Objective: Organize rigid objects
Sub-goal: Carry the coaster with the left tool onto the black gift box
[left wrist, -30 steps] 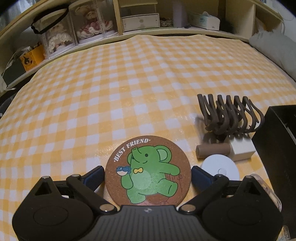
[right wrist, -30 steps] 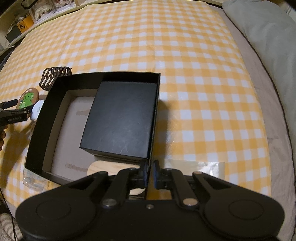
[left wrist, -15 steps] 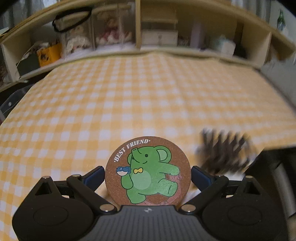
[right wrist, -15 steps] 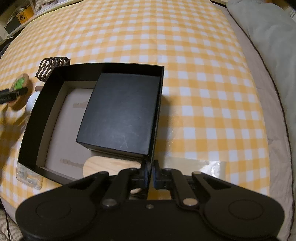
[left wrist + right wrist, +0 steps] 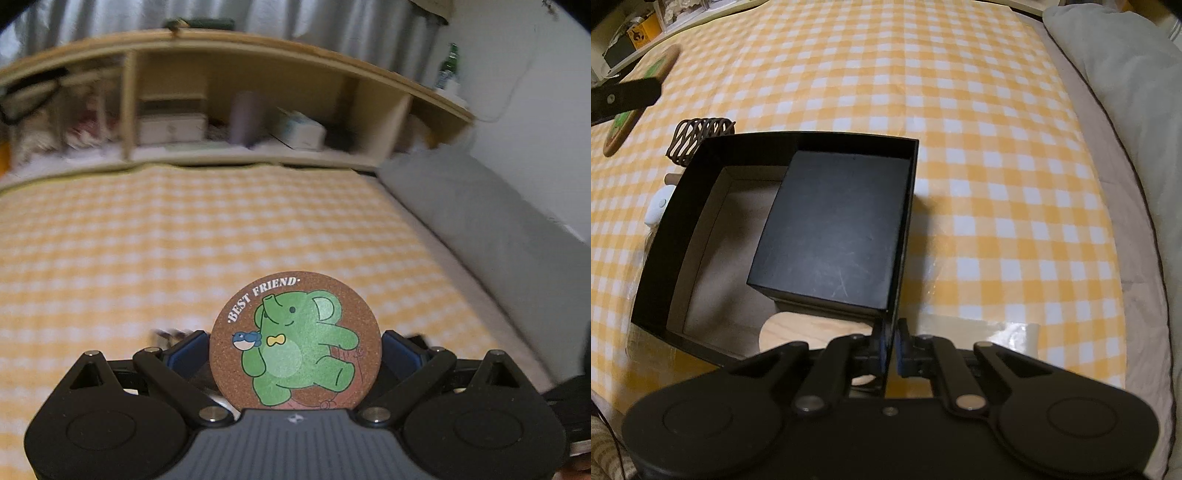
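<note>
Gripping a round cork coaster (image 5: 295, 343) printed with a green elephant, your left gripper (image 5: 293, 345) hovered; your right gripper (image 5: 891, 349) pinched the open black box's (image 5: 683, 206) wall, a smaller black box (image 5: 831, 229) inside.

Small box (image 5: 834, 229) in tray (image 5: 679, 206) R side; rack (image 5: 698, 138) behind tray's L corner.

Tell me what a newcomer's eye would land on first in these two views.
First, the round cork coaster with a green elephant and "BEST FRIEND" lettering, clamped between the left gripper's blue pads, low in the centre of the left wrist view above the yellow-and-white checked cloth. Next, the large open black box, whose right wall the right gripper pinches, with a smaller closed black box inside against that wall.
</note>
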{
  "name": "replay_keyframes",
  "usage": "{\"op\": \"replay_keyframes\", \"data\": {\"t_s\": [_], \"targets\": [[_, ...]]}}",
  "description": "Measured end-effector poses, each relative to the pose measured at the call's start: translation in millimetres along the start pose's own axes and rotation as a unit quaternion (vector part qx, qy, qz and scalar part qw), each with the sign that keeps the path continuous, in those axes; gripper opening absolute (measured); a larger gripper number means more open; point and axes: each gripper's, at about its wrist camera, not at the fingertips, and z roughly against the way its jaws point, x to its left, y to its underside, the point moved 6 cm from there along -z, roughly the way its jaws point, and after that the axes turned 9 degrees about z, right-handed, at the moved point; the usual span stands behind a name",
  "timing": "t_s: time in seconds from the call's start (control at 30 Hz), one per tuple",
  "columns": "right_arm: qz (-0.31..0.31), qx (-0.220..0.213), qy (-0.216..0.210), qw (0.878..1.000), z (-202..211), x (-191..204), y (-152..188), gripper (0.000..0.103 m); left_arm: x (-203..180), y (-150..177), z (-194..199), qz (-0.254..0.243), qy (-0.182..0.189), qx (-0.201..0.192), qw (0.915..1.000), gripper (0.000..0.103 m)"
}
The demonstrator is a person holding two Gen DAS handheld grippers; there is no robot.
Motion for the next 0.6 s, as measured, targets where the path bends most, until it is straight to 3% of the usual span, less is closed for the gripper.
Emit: {"op": "replay_keyframes", "data": {"t_s": [0.23,0.53,0.6], "targets": [[0.000,-0.005,-0.005,1.000,5,-3,2,0.006,-29,32,-23,0.063,0.057,0.050,0.9952,0.098],[0.003,-0.005,0.000,1.000,7,0,2,0.006,-40,53,-50,0.117,0.059,0.040,0.9906,0.099],[0.003,-0.005,0.001,1.000,8,1,2,0.006,-39,57,-56,0.146,0.058,0.040,0.9868,0.103]]}}
